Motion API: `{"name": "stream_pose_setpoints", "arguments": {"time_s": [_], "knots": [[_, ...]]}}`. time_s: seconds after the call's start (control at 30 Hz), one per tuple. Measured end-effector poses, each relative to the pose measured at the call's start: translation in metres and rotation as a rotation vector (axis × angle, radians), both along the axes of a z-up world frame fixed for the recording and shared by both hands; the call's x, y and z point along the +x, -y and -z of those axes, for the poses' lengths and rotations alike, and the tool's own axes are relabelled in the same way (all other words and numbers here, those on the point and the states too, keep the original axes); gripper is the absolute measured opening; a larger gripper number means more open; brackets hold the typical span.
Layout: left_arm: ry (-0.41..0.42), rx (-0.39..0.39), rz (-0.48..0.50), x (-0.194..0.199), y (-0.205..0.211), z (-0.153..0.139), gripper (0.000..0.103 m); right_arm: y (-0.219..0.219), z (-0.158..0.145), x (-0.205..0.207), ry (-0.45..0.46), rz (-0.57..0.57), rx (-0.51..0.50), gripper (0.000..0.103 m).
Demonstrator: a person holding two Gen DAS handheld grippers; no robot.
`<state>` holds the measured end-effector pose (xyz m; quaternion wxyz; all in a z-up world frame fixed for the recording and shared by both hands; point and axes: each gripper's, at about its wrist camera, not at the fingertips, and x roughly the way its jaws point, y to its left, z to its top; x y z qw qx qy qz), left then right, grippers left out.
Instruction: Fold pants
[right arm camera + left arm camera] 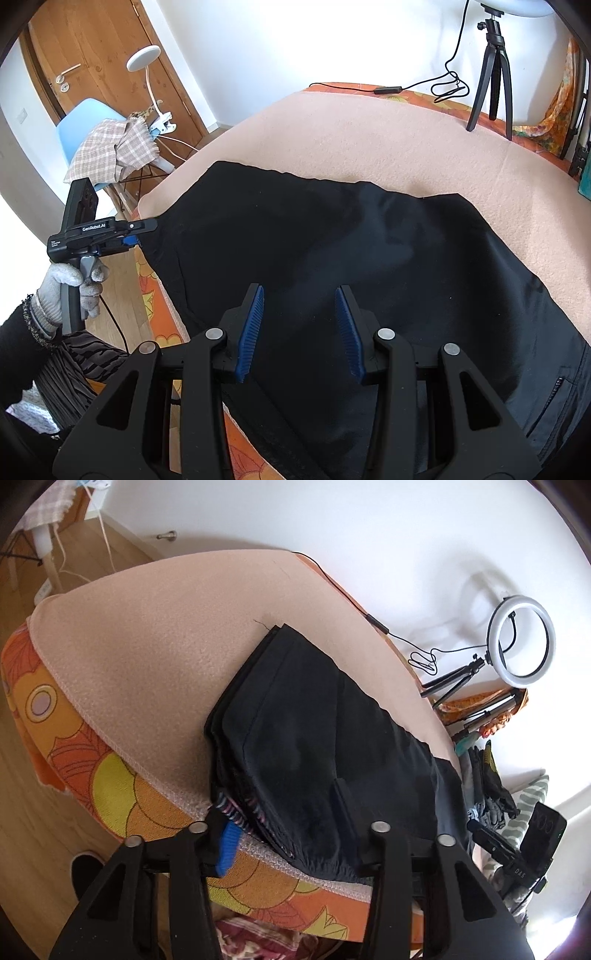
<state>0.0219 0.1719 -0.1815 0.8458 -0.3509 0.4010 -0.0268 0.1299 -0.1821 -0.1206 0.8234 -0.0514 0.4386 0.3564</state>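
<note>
pants [332,266]: black, on pink blanket [369,140], under both grippers | right gripper [299,328]: spread above cloth | left gripper [284,830]: spread around pants' edge, gloved hand [74,291] level

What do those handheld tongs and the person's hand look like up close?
Both tongs are matte black plastic with triangular cut-outs, silver round pivot pins and ribbed blue pads inside the fingers. The left tongs have a pistol-style grip and white "GenRobot.AI" lettering on the body. The left hand wears a grey knitted glove, with a black sleeve and a beaded bracelet at the wrist.
</note>
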Motion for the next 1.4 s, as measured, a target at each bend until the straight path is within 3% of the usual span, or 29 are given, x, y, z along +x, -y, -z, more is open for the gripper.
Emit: {"name": "stream_pose_setpoints", "arguments": {"time_s": [0.07, 0.17, 0.27, 0.43, 0.63, 0.8, 0.87, 1.03, 1.1, 1.3, 1.4], "knots": [[0.019, 0.048, 0.001, 0.002, 0.006, -0.001, 0.007, -0.001, 0.001, -0.001, -0.001, -0.001, -0.003, 0.043], [0.051, 0.026, -0.024, -0.003, 0.003, -0.007, 0.005, 0.000, 0.002, 0.000, -0.003, 0.000, -0.007, 0.043], [0.095, 0.096, -0.028, -0.009, 0.000, -0.021, 0.005, 0.001, 0.004, 0.000, -0.010, -0.003, -0.006, 0.043], [0.014, 0.048, -0.054, -0.007, -0.006, 0.003, 0.005, -0.005, 0.020, 0.003, -0.050, -0.023, -0.050, 0.043], [0.021, 0.071, -0.057, -0.008, -0.005, 0.000, 0.005, -0.021, 0.044, -0.003, -0.068, -0.076, -0.128, 0.043], [0.034, 0.079, -0.061, -0.008, -0.005, -0.003, 0.006, -0.042, 0.052, -0.018, 0.022, -0.125, -0.252, 0.043], [0.045, 0.135, -0.048, -0.009, 0.002, -0.010, 0.005, -0.045, 0.052, -0.020, 0.026, -0.132, -0.260, 0.043], [0.152, 0.293, 0.032, -0.008, 0.035, -0.045, 0.005, -0.039, 0.039, -0.003, -0.079, -0.088, -0.125, 0.044], [0.179, 0.315, 0.062, -0.004, 0.045, -0.052, 0.005, -0.036, 0.030, 0.005, -0.124, -0.065, -0.050, 0.051], [0.207, 0.341, 0.154, 0.009, 0.075, -0.052, 0.005, -0.037, -0.003, 0.032, -0.218, -0.036, 0.174, 0.054], [0.218, 0.362, 0.214, 0.011, 0.095, -0.051, 0.005, -0.045, -0.012, 0.050, -0.260, -0.046, 0.253, 0.062]]}}
